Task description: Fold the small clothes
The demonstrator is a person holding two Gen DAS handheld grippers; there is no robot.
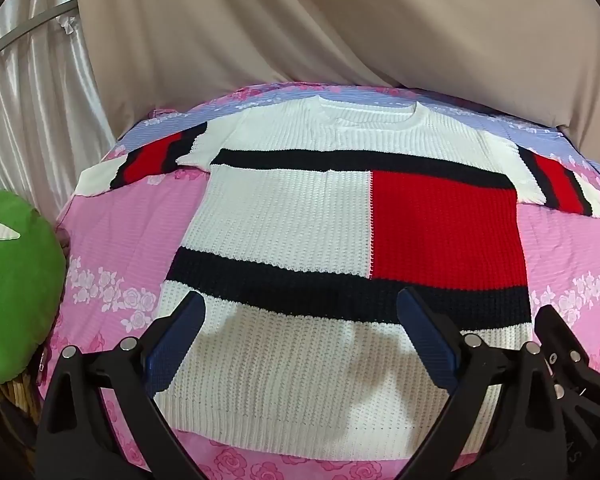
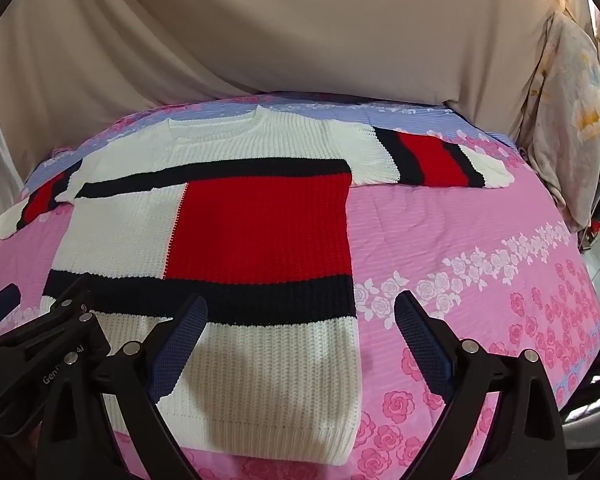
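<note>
A knitted sweater, white with navy bands and a red block, lies flat and face up on a pink floral bedcover, both sleeves spread out. It also shows in the right wrist view. My left gripper is open and empty, hovering above the sweater's white lower part near the hem. My right gripper is open and empty, above the sweater's lower right corner and side edge. Each gripper shows at the edge of the other's view: the right one, the left one.
A green plush cushion lies at the bed's left edge. Beige and silver curtains hang behind the bed. A pale floral cloth hangs at the right. Bare pink cover lies right of the sweater.
</note>
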